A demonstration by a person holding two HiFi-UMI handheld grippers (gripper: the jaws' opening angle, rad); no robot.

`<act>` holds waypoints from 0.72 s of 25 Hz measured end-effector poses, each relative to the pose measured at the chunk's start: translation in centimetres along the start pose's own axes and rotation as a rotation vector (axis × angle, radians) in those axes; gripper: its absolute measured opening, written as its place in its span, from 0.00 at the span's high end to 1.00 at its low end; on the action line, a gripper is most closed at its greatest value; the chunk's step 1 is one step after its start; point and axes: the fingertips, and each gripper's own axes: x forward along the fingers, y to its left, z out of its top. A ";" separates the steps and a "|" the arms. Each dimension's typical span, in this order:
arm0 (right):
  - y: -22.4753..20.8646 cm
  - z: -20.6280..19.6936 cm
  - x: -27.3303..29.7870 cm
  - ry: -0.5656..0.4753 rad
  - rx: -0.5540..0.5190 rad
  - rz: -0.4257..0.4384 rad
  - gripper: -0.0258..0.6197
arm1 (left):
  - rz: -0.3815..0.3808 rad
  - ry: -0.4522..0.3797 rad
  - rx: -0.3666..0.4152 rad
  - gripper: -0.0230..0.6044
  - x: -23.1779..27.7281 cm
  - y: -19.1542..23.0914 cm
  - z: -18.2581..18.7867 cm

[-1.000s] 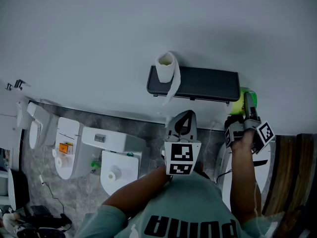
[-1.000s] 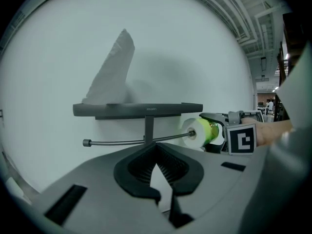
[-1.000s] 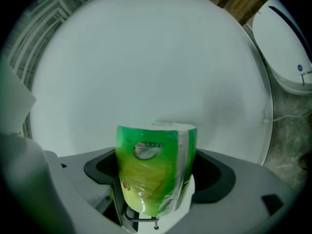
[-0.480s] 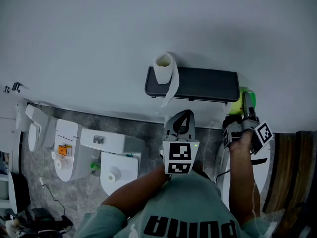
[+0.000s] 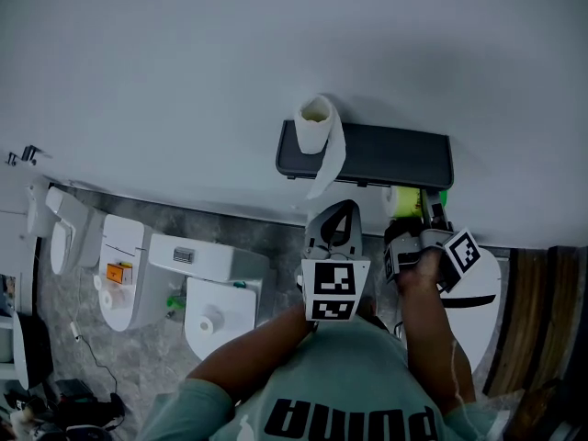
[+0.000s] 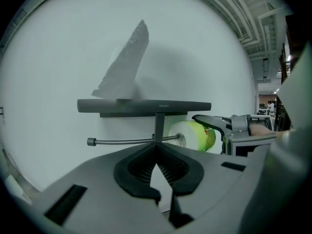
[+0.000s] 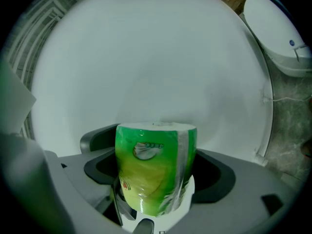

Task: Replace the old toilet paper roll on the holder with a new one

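Right gripper (image 5: pixel 413 211) jaws pinching the green-wrapped new toilet paper roll (image 7: pixel 155 167), held at the right end of the thin metal rod (image 6: pixel 126 141) under the black wall-mounted holder shelf (image 5: pixel 386 154). Left gripper (image 6: pixel 157 155) jaws pressed together, empty. Old white paper roll (image 5: pixel 314 122) upright on the shelf's left end. White wall (image 5: pixel 184 62), grey stone floor (image 5: pixel 276 232), white toilets (image 5: pixel 216 301) lower left.

- Left gripper (image 5: pixel 336 220): jaws together, nothing between them; aimed at the holder (image 5: pixel 395 154), below its middle.
- Left forearm (image 5: pixel 262 347): bare, slanting up toward the holder.
- Right gripper (image 5: pixel 424 219): jaws clamped on green-wrapped roll (image 5: pixel 401 200), just below the holder's right end.
- Right forearm (image 5: pixel 432 338): bare, reaching straight toward the holder.
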 end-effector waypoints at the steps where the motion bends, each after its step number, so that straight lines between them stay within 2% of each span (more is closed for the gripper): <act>1: -0.1 -0.4 0.1 -0.003 0.001 0.005 0.29 | 0.004 0.001 -0.002 0.95 0.0 0.3 -0.1; 8: 0.3 -1.1 0.7 -0.060 0.016 0.032 0.29 | 0.021 0.008 -0.012 0.95 -0.3 1.9 -0.6; 18: 0.5 -2.0 1.4 -0.091 0.012 0.036 0.29 | 0.003 0.007 -0.005 0.95 -0.2 2.5 -0.7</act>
